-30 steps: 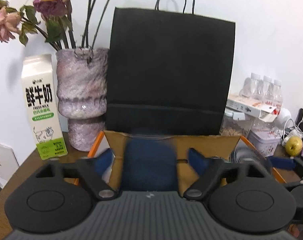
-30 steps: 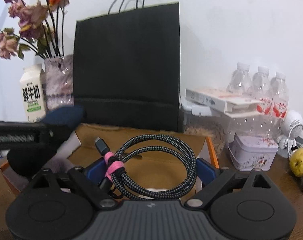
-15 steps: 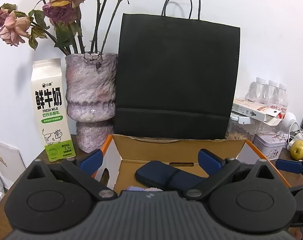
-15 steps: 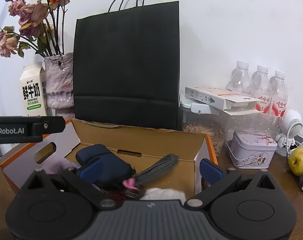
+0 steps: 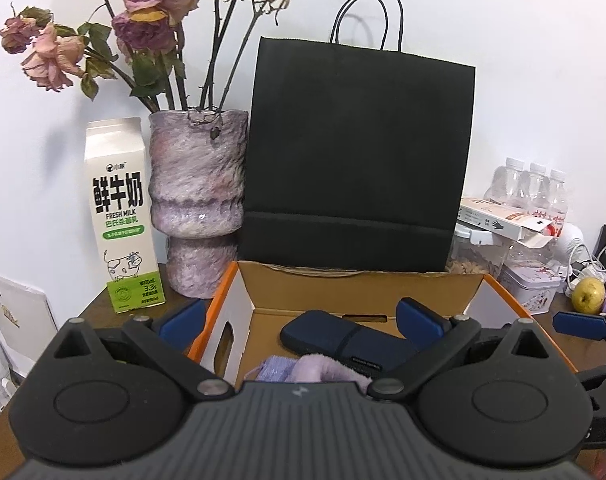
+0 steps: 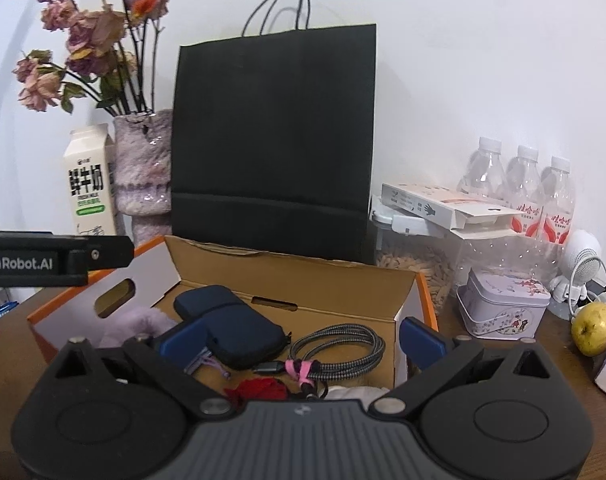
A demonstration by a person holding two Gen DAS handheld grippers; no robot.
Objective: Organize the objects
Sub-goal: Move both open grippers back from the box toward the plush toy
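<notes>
An open cardboard box (image 5: 359,292) with orange edges stands on the wooden table. Inside it lie a navy zip pouch (image 5: 343,340) and a purple fluffy item (image 5: 315,368). My left gripper (image 5: 301,320) hovers open above the box's near side with nothing between its blue pads. In the right wrist view the box (image 6: 287,280) also holds a coiled braided cable (image 6: 339,348) with a pink tie, beside the navy pouch (image 6: 231,328) and a red item (image 6: 259,390). My right gripper (image 6: 303,340) stands wide open over them, holding nothing.
A black paper bag (image 5: 355,160) stands right behind the box. A vase of dried roses (image 5: 197,200) and a milk carton (image 5: 119,216) are at the left. Water bottles (image 6: 519,196), a clear container, a tin (image 6: 503,308) and an apple (image 6: 593,328) crowd the right.
The left gripper let go of the navy pouch and the right gripper let go of the cable; both now lie in the box. Both grippers have drawn back, open.
</notes>
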